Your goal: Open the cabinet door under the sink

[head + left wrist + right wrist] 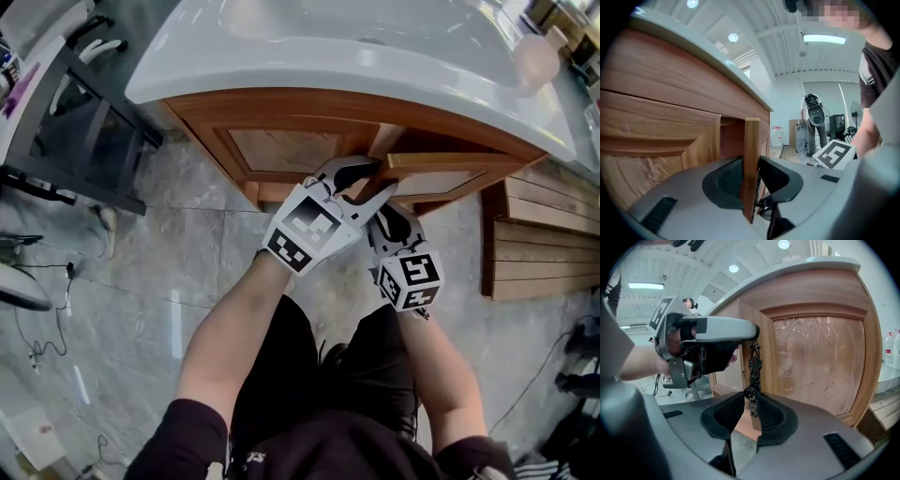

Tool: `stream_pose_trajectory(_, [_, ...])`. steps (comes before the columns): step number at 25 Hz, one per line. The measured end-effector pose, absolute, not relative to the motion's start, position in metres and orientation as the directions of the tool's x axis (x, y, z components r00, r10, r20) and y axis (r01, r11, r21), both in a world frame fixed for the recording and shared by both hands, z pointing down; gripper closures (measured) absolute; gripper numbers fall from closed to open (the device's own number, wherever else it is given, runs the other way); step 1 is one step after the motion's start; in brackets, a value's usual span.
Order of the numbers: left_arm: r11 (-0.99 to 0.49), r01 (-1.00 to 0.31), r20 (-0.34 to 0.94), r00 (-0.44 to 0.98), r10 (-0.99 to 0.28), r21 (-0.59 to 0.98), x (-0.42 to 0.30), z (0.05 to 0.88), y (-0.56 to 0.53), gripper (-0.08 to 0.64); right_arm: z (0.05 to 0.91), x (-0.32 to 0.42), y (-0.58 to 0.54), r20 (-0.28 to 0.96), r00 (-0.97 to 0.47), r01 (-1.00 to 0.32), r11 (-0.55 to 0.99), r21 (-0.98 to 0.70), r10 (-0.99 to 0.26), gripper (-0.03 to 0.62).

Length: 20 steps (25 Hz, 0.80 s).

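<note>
The cabinet door [459,167] under the white sink [375,47] stands ajar. In the head view its top rail runs out toward 3 o'clock from the frame's centre, with a dark gap between it and the wooden cabinet [281,150], and its free end points to 9 o'clock. Both tools meet at that free end. The left hand-held gripper [359,175] is closed on the door's bare wooden edge [751,154], which stands upright between its two pads with wood touching each side. The right hand-held gripper [377,204], just at 5 o'clock of the left one, has its jaws set narrow on the dark ornate pull handle [753,364], the handle's round boss pinched between the pads. In the right gripper view the door's glossy panel [815,362] fills the 2 o'clock side. I judge the step in hand to be the swing itself: the latch is broken and the door partway out, but not yet fully open. The next move calls for drawing the free edge toward the person, about 6 o'clock in the head view. It should follow the arc round hinges that seem to sit at the 3 o'clock end. Both grips should turn with the door, so neither pad slips off the thin edge or twists the handle.
</note>
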State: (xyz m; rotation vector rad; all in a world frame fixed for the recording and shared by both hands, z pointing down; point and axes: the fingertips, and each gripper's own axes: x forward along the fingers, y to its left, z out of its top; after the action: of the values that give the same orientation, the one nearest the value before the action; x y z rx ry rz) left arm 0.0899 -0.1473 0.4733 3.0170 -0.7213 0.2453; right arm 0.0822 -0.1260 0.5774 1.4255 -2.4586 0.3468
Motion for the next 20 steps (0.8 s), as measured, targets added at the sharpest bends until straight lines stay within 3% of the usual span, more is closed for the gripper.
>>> stream_pose_trajectory(9, [-0.915,-0.398,0.293,0.884,-0.365,0.062,0.103,0.468,-0.134,0.454,0.568,0.1,-0.105,0.52,-0.426,-0.898,0.418,-0.141,-0.74,0.479])
stream_pose_trajectory(20, [-0.9,-0.425,0.449,0.826,-0.341,0.098,0.112,0.471,-0.103,0.46,0.543,0.169,-0.014,0.667,-0.317,-0.948,0.255,-0.192,-0.674,0.518])
